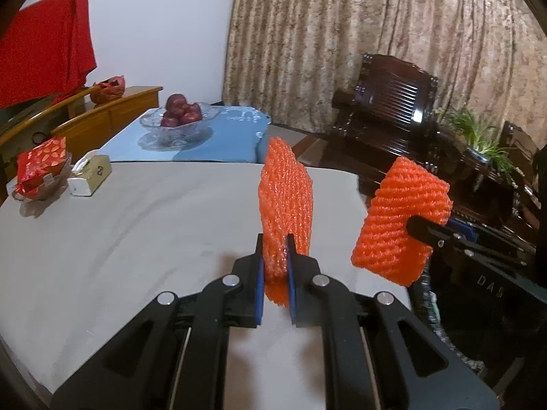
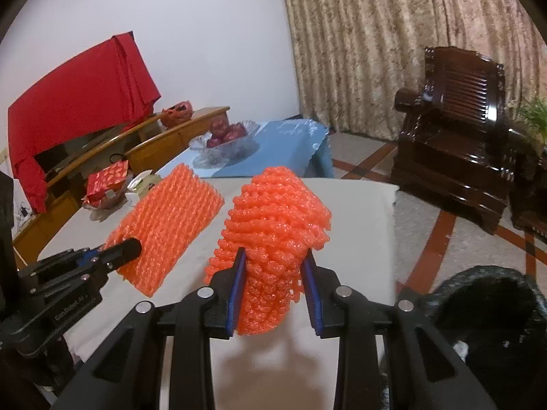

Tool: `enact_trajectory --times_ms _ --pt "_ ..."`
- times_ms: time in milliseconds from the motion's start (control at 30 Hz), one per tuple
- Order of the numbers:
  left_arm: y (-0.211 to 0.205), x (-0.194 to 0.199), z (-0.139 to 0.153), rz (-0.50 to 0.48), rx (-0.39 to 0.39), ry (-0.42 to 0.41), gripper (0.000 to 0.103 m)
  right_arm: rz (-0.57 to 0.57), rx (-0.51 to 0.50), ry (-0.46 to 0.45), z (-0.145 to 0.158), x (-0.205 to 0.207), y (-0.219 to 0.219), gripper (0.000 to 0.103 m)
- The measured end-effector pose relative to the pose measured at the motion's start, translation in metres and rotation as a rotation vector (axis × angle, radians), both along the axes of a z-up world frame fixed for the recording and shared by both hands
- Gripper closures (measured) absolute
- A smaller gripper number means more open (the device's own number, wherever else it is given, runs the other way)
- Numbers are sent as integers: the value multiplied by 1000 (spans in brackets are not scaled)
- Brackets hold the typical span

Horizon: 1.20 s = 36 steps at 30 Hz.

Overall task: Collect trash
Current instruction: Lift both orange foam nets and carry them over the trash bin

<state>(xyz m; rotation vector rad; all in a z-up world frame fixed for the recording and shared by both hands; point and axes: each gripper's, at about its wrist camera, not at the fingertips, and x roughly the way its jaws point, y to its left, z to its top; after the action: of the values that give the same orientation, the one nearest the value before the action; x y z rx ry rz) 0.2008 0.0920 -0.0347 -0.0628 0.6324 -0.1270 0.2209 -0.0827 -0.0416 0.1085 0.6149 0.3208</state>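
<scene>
Between the blue pads of the left gripper (image 1: 275, 266), pinched flat: a piece of orange foam fruit netting (image 1: 287, 201), standing upright on edge, lifted clear of the grey tabletop (image 1: 136, 239). Beside it to the right, clamped in the right gripper (image 2: 273, 283) with jaws partly apart around its bulk: a second, rounder orange foam net sleeve (image 2: 277, 225), likewise off the table. Below and to the right of that gripper, past the table edge: a dark bin lined with a black bag (image 2: 495, 307). At the far left of the table, close together: a glass dish of red-wrapped packets (image 1: 39, 167) and a small tissue box (image 1: 90, 176). Further back, on a blue cloth: a glass bowl of red apples (image 1: 179, 116). Behind, against the patterned curtain (image 1: 359, 34): a dark wooden armchair (image 2: 454, 130).
</scene>
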Motion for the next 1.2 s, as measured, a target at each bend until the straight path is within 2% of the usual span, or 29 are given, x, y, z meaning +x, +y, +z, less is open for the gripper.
enact_trajectory --times_ms 300,567,1200 --pt "-39 -20 12 -62 -25 -21 93 -65 -11 -26 16 -37 -49 72" --pt "-92 -39 17 -158 -30 -34 93 -132 -12 -40 22 -69 -93 72" --pt "-178 -47 11 -309 -24 -21 93 -293 -30 -46 26 -113 -178 75"
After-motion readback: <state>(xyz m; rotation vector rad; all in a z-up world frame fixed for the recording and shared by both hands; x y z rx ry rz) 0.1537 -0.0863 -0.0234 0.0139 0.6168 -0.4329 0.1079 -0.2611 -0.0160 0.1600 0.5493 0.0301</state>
